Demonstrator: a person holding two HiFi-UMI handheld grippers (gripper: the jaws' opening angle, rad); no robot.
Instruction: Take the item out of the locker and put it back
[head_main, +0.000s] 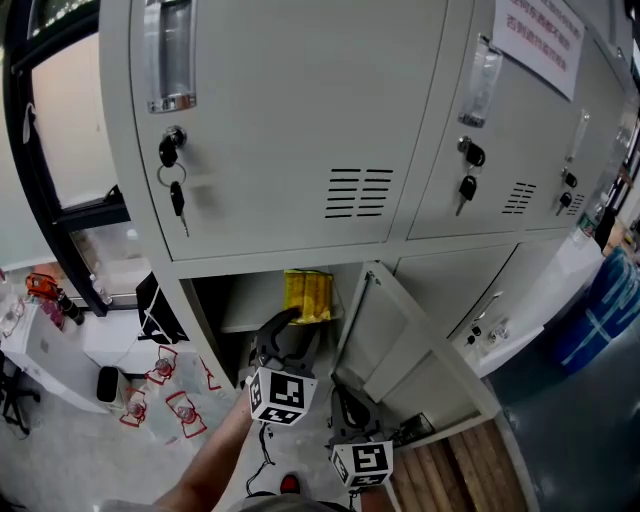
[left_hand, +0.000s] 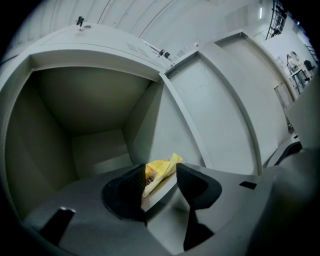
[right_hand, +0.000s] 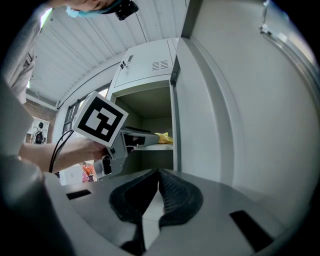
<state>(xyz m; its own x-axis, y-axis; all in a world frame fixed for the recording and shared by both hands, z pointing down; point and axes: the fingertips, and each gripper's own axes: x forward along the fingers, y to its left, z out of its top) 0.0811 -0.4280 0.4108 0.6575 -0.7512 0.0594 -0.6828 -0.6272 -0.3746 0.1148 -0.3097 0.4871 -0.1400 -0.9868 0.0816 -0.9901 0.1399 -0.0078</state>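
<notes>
Locker (head_main: 300, 120) bank, one low door (head_main: 405, 345) swung open, and on the shelf (head_main: 250, 318) inside lies the yellow packet (head_main: 307, 296) (flat, on its own weight). Left gripper (left_hand: 160, 176) gapes wide at the shelf edge, packet between its tips but unclamped; right gripper (right_hand: 156, 181) is closed, empty, beside the door. Either the packet is already returned or not yet taken; which, I cannot tell

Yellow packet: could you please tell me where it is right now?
The yellow packet lies mid-frame in the head view on the shelf inside the open lower locker, just beyond the left claw, with the swung-open door to its right.
</notes>
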